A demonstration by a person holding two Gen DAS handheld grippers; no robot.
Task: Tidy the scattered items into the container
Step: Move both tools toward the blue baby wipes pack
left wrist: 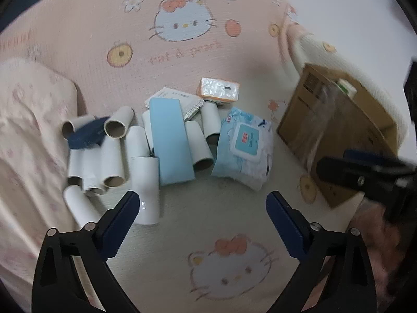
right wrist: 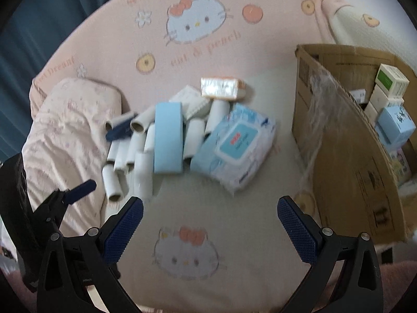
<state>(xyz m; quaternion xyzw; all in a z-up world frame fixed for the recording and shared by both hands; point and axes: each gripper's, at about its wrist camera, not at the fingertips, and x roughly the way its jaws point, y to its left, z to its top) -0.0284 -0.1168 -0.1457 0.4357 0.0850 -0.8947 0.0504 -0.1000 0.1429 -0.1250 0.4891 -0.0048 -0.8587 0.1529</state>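
Note:
Scattered on a cat-print bed sheet lie several white cardboard tubes [left wrist: 146, 187] [right wrist: 142, 174], a long light-blue box [left wrist: 170, 140] [right wrist: 168, 138], a wet-wipes pack [left wrist: 243, 147] [right wrist: 234, 146], an orange tissue pack [left wrist: 219, 91] [right wrist: 221, 87], a spiral notebook [left wrist: 179, 101] and a dark blue pouch [left wrist: 87, 134] [right wrist: 120, 130]. A cardboard box [left wrist: 336, 130] [right wrist: 346, 156] stands at the right with small cartons inside. My left gripper [left wrist: 203, 206] hovers open above the sheet in front of the pile, holding nothing. My right gripper [right wrist: 209, 210] is open too, near the wipes pack.
A pink pillow [left wrist: 28, 130] [right wrist: 67, 135] lies left of the pile. Clear plastic film [right wrist: 316, 120] hangs over the cardboard box's near wall. The other gripper shows at each view's edge: the right gripper [left wrist: 365, 174], the left gripper [right wrist: 65, 198]. A dark blue curtain [right wrist: 52, 13] is behind the bed.

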